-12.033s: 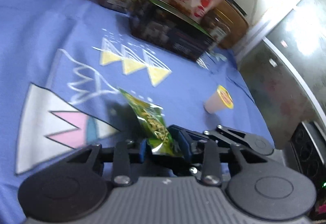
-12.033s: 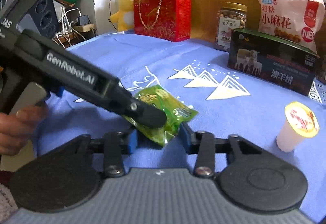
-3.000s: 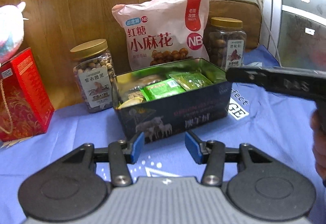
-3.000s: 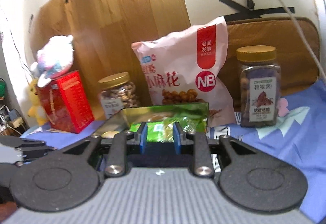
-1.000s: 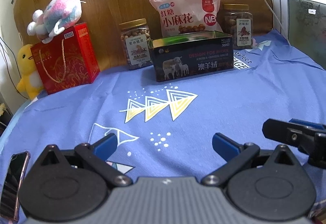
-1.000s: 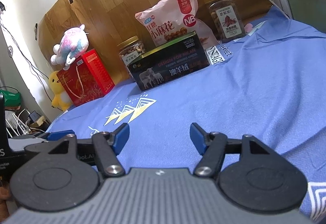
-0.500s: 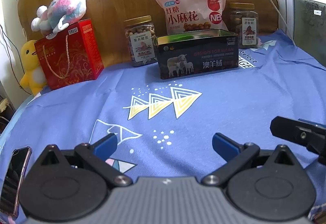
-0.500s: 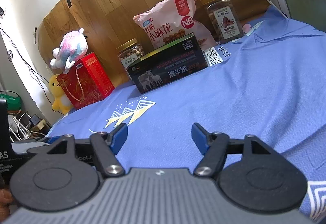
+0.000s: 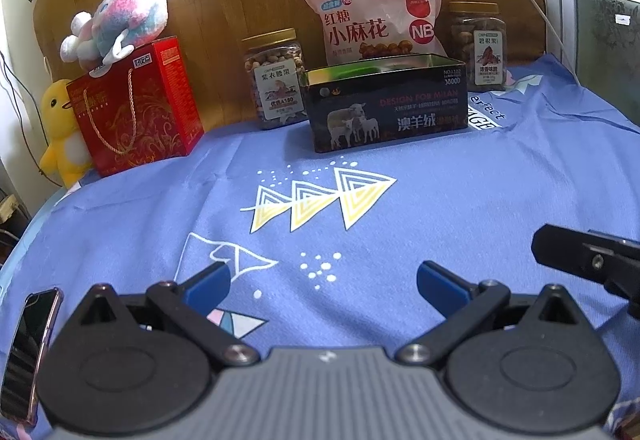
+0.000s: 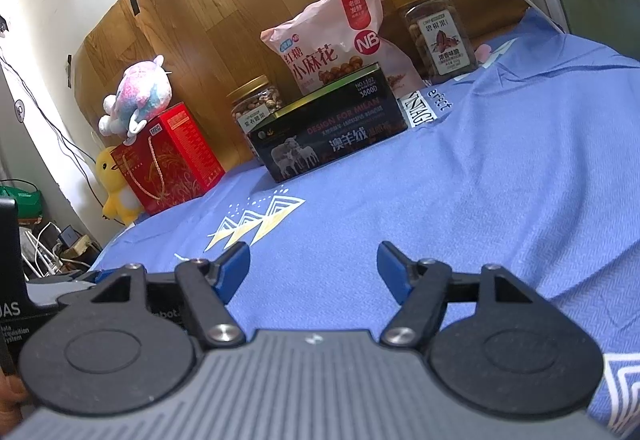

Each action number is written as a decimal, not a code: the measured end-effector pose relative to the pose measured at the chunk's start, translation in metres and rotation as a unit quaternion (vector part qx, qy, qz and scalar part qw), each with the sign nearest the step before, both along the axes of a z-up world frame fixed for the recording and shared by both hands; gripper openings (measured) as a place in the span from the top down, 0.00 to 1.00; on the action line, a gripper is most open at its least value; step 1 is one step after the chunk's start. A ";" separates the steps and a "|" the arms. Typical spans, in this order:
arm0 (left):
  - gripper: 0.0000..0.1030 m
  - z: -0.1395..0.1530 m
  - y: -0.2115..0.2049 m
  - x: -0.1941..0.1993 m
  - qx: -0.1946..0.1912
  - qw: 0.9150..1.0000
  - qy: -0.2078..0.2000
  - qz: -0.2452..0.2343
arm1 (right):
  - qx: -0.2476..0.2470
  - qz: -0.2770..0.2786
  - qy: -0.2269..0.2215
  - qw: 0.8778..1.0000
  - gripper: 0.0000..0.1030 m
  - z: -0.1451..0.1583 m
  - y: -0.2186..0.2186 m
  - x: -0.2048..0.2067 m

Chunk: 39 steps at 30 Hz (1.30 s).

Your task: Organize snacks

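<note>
Black tin [image 9: 390, 111] well beyond spread fingers [image 9: 210, 280].

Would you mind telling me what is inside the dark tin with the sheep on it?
Over the dark tin's rim, only a strip of green shows against its far inner wall. The front wall hides everything lower, so what the tin holds cannot be told.

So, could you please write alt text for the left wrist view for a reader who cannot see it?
The left gripper hangs open and empty above a blue tablecloth. At the back stands an open black tin, flanked by two nut jars and a pink snack bag.
</note>
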<state>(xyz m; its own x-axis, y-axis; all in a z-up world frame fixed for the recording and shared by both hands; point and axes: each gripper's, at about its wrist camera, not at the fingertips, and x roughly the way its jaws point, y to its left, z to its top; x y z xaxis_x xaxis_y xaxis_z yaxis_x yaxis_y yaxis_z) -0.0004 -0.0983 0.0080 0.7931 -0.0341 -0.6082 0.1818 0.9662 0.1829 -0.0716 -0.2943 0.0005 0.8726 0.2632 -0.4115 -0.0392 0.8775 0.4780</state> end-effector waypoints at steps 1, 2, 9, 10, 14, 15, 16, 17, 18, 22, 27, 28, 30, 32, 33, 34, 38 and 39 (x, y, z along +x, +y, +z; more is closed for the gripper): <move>0.00 0.000 0.000 0.000 0.000 1.000 0.000 0.000 | 0.000 0.000 0.000 1.000 0.30 0.000 0.000 0.000; 0.00 0.000 0.000 0.000 0.000 1.000 -0.001 0.000 | 0.000 0.000 0.000 1.000 0.30 0.000 0.000 0.000; 0.00 0.001 0.000 -0.001 0.000 1.000 -0.002 0.001 | 0.000 0.000 0.000 1.000 0.29 0.000 0.000 0.000; 0.00 0.001 0.000 -0.001 0.000 1.000 -0.003 0.002 | 0.000 0.000 -0.001 1.000 0.29 0.000 0.000 0.000; 0.00 0.001 0.001 -0.001 0.000 1.000 -0.003 0.004 | 0.001 -0.003 -0.002 1.000 0.29 -0.001 0.000 -0.001; 0.00 0.001 0.001 -0.001 0.000 1.000 -0.003 0.005 | 0.001 -0.003 -0.001 1.000 0.29 -0.001 0.000 -0.001; 0.00 0.001 0.001 -0.001 0.001 1.000 -0.003 0.005 | 0.001 -0.003 -0.001 1.000 0.29 -0.001 0.000 -0.001; 0.00 0.001 0.001 -0.001 0.001 1.000 -0.004 0.005 | 0.001 -0.003 -0.002 1.000 0.29 -0.001 0.000 -0.001; 0.00 0.001 0.001 -0.001 0.001 1.000 -0.004 0.005 | 0.001 -0.003 -0.002 1.000 0.29 -0.001 0.000 -0.001; 0.00 0.001 0.000 0.000 0.003 1.000 -0.003 0.004 | 0.001 -0.003 -0.002 1.000 0.29 -0.001 0.000 0.000; 0.00 0.001 0.000 -0.001 0.005 1.000 -0.004 0.003 | 0.001 -0.004 -0.002 1.000 0.29 -0.001 0.000 -0.001; 0.00 0.001 0.000 -0.001 0.005 1.000 -0.004 0.003 | 0.001 -0.004 -0.002 1.000 0.29 -0.001 0.000 0.000; 0.00 0.001 -0.001 -0.001 0.005 1.000 -0.003 0.002 | 0.002 -0.004 -0.001 1.000 0.29 -0.001 0.000 0.000; 0.00 0.001 -0.001 -0.001 0.007 1.000 -0.003 0.001 | 0.002 -0.004 -0.001 1.000 0.29 -0.001 0.000 -0.001; 0.00 0.001 -0.002 -0.002 0.007 1.000 -0.003 0.001 | 0.002 -0.004 -0.001 1.000 0.29 -0.001 0.000 -0.001; 0.00 0.000 -0.002 -0.002 0.008 1.000 -0.003 0.001 | 0.002 -0.005 -0.001 1.000 0.29 -0.001 0.000 -0.001; 0.00 -0.001 -0.002 0.000 0.009 1.000 -0.001 0.000 | 0.003 -0.005 -0.001 1.000 0.29 -0.001 -0.001 -0.001; 0.00 -0.001 -0.002 0.000 0.009 1.000 0.000 0.000 | 0.004 -0.005 -0.001 1.000 0.29 -0.001 0.000 -0.001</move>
<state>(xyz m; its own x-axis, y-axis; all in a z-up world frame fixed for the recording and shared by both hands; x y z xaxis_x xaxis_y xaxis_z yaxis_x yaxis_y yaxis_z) -0.0008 -0.1001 0.0068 0.7936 -0.0233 -0.6079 0.1816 0.9628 0.2003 -0.0728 -0.2948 -0.0009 0.8759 0.2573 -0.4082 -0.0307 0.8740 0.4850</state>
